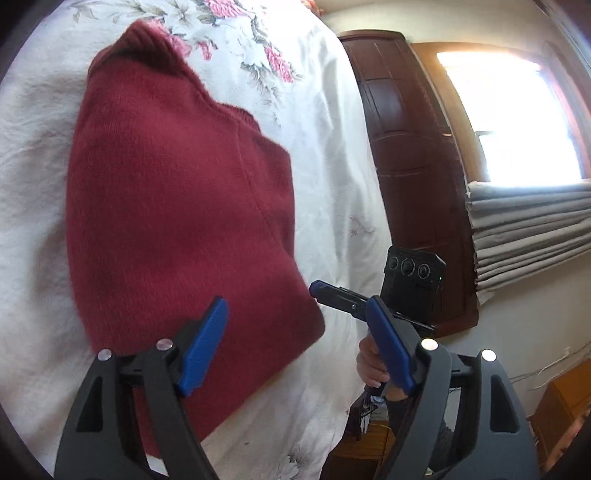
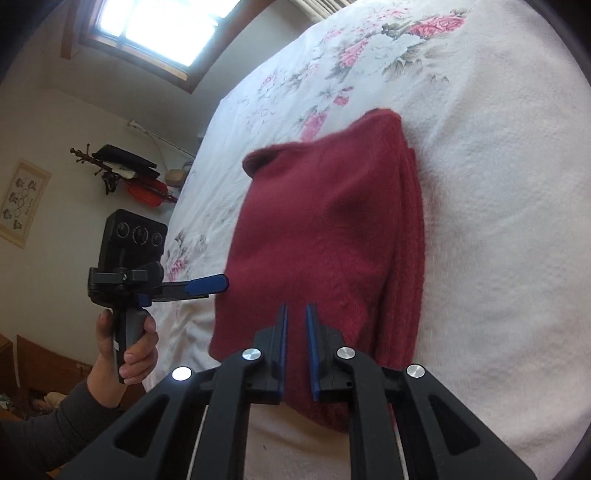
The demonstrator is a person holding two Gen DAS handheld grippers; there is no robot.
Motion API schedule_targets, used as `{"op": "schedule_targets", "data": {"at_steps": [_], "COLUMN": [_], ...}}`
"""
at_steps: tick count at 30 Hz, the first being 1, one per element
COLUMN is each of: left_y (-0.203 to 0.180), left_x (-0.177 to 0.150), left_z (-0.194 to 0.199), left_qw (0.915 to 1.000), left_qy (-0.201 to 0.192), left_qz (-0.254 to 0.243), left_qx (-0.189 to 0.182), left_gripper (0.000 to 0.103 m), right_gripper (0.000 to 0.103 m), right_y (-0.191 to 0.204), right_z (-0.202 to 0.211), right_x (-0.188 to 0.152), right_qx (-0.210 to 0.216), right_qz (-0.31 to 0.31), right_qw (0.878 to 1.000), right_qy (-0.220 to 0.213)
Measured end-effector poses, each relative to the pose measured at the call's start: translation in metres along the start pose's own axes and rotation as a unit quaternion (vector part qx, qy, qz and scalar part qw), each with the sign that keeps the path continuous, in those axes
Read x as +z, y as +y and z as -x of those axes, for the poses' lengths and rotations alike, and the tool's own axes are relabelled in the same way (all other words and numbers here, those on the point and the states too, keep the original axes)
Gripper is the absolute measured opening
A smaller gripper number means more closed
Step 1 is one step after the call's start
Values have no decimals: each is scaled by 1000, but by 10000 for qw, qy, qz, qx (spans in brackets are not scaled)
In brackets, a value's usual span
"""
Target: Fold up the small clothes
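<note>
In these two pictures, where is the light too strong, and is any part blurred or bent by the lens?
Left wrist view: the window is blown out white and the red sweater slightly soft. Right wrist view: the window glares too, and the bedspread edge curves from fisheye distortion.

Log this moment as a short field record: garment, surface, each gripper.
garment: red knit sweater, folded into a compact stack, layered edges visible on one side
surface: white bedspread with pink floral print
left gripper: open, above the sweater's near edge, holding nothing
right gripper: fingers nearly closed, narrow gap, nothing between them, above the sweater
</note>
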State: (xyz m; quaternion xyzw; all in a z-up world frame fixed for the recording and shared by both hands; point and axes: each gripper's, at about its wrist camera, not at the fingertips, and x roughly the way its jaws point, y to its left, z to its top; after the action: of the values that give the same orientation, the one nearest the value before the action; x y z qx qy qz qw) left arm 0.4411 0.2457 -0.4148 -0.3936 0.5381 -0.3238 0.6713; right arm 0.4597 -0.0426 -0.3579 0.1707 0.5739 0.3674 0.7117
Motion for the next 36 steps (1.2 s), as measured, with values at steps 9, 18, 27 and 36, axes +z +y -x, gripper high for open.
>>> {"op": "schedule_targets", "data": {"at_steps": [9,18,27,36], "left_y": [-6,52,63,69], "left_x": [-27,-77,-35,-26], "left_z": [23,60,30,4], "left_qw": [9995,9936,9942,9937], "left_qy": [-291,-305,-278,-230], "left_qz": [81,981,992,902], "left_qx": [-110,478,-299,-631], "left_gripper": [84,90,91,93], "right_gripper": [18,72,90,89], "right_y": [-4,-48,-87,-82], "right_z": [24,27,39,-48], "right_x": [-22,-36,38,100], "right_qx": [177,-97,715,850], "right_qz": [-378,-955,-1449,-1153], "right_qw": [9989,9953,9868,9887], "right_qy": [-218,90,-107,452]}}
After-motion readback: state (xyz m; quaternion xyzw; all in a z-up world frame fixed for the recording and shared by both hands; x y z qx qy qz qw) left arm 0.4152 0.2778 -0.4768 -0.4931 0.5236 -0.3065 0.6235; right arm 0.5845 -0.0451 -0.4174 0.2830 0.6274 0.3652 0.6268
